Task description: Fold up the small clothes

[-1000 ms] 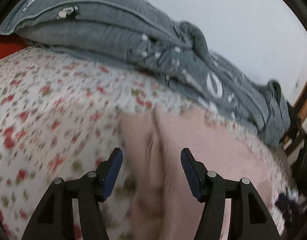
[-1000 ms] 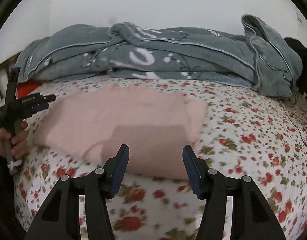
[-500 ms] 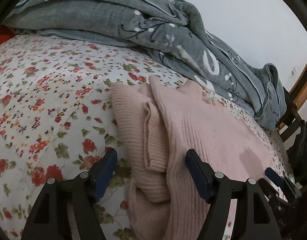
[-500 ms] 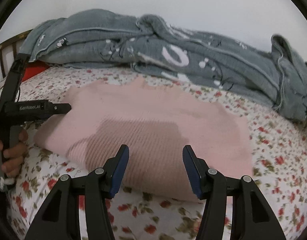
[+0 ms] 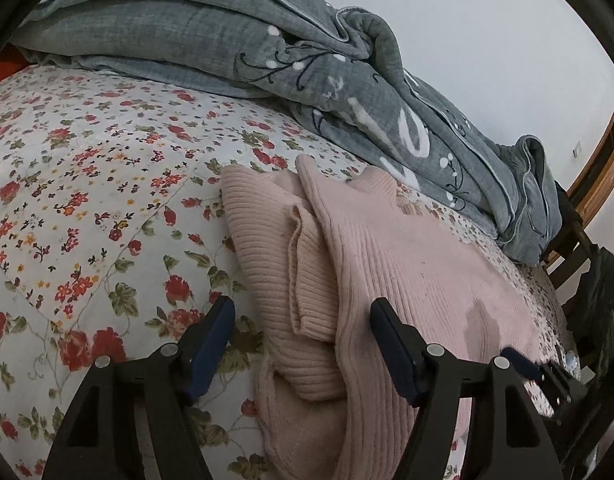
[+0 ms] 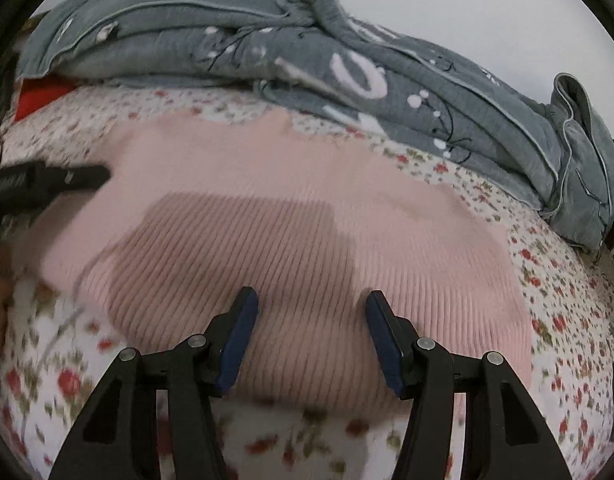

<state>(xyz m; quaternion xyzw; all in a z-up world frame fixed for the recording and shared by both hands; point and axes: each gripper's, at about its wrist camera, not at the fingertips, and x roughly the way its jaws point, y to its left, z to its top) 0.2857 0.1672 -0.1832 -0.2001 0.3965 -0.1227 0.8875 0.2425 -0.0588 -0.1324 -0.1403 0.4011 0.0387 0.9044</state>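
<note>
I see the pink ribbed knit sweater point(image 6: 307, 240) lying folded on the bed's white floral sheet point(image 5: 87, 184), with a ribbed sleeve point(image 5: 303, 280) doubled over along its left edge. My left gripper point(image 5: 301, 344) hovers over that edge, fingers released and grasping nothing. My right gripper point(image 6: 311, 332) is above the sweater's near hem, fingers likewise spread and empty. A rumpled grey patterned quilt point(image 6: 347, 56) lies behind the sweater.

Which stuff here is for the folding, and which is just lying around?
For the folding: pink sweater, left tool, right tool, both open.

Just lying around: grey quilt, flowery bedsheet, red cloth.
</note>
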